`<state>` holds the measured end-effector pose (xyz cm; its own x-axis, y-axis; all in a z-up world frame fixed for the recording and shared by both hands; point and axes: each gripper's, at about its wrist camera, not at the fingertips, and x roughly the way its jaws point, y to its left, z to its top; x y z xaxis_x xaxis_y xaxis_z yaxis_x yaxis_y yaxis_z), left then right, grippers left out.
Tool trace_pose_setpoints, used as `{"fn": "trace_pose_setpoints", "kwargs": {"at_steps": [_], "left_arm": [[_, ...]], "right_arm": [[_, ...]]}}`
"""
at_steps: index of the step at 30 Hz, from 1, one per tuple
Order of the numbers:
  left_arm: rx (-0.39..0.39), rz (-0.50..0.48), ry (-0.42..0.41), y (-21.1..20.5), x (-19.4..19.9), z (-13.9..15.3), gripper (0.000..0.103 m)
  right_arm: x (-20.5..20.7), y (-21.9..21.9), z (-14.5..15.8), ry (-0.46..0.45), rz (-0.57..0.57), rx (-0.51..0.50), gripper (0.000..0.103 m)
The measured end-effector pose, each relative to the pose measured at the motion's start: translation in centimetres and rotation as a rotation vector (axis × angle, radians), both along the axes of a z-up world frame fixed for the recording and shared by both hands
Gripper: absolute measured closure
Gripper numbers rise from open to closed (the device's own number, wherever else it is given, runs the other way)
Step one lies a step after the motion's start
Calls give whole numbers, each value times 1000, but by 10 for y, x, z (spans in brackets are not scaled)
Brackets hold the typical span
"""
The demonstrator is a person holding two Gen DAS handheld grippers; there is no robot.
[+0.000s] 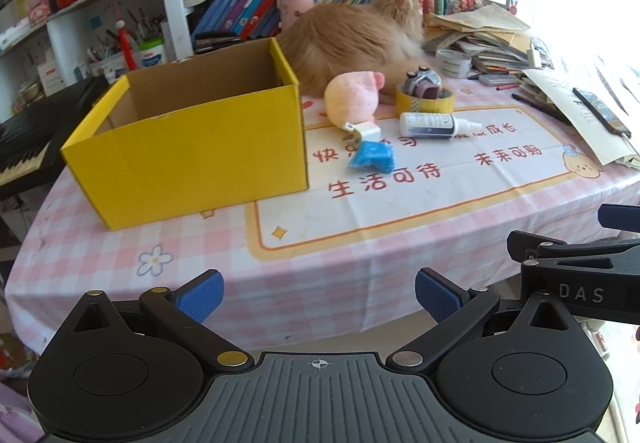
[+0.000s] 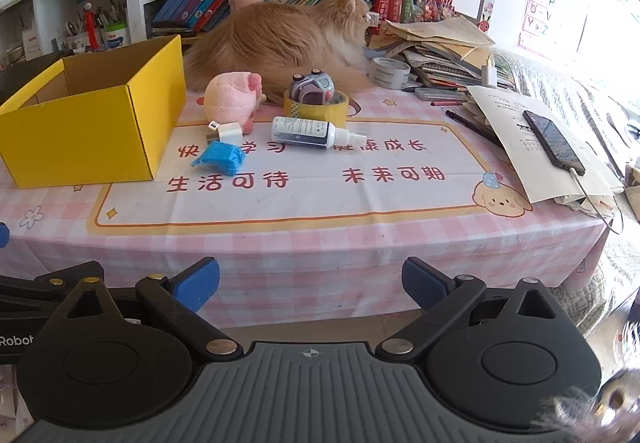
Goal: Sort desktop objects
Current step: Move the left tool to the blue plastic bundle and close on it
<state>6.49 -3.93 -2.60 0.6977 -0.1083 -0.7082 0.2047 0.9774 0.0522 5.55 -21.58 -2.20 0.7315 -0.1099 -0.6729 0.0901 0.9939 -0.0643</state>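
The left gripper (image 1: 319,297) hangs in front of the table edge with its blue pads (image 1: 200,297) spread wide and nothing between them; the right gripper (image 2: 310,283) hangs beside it, its pads (image 2: 196,285) just as wide and bare. Beyond them, on the pink checked tablecloth (image 2: 320,243), stands a yellow box (image 1: 192,147), open on top; the part of its brown inside that shows holds nothing, though the floor of it is hidden. Just right of the box lie a white charger plug (image 2: 226,133) and, touching it, a crumpled blue packet (image 2: 220,158). Further right of the box a white bottle (image 2: 310,133) lies on its side. Behind these sits a pink plush toy (image 2: 234,99), and beside it a yellow tape roll (image 2: 316,107) with a small grey gadget (image 2: 313,85) resting in its ring. Behind the box lies a ginger cat (image 2: 280,39).
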Motion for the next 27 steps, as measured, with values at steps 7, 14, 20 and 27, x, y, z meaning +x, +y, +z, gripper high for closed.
{"fn": "trace_pose_setpoints", "kwargs": {"at_steps": [7,14,20,27], "left_arm": [[-1,-33,3,-14,15,-3,1],[1,-63,-4,-32,34,-4,1],[-3,-62,2,-48,53,-6,1],[-10,-26,11,-65,74,-4,4]], "right_arm": [[11,-12,-3,11,-14,-1,12],[27,-30,-5,17,-47,14,12],[45,-48,-6,31,-62,20,12],[73,-68,-4,39,-28,27,12]]}}
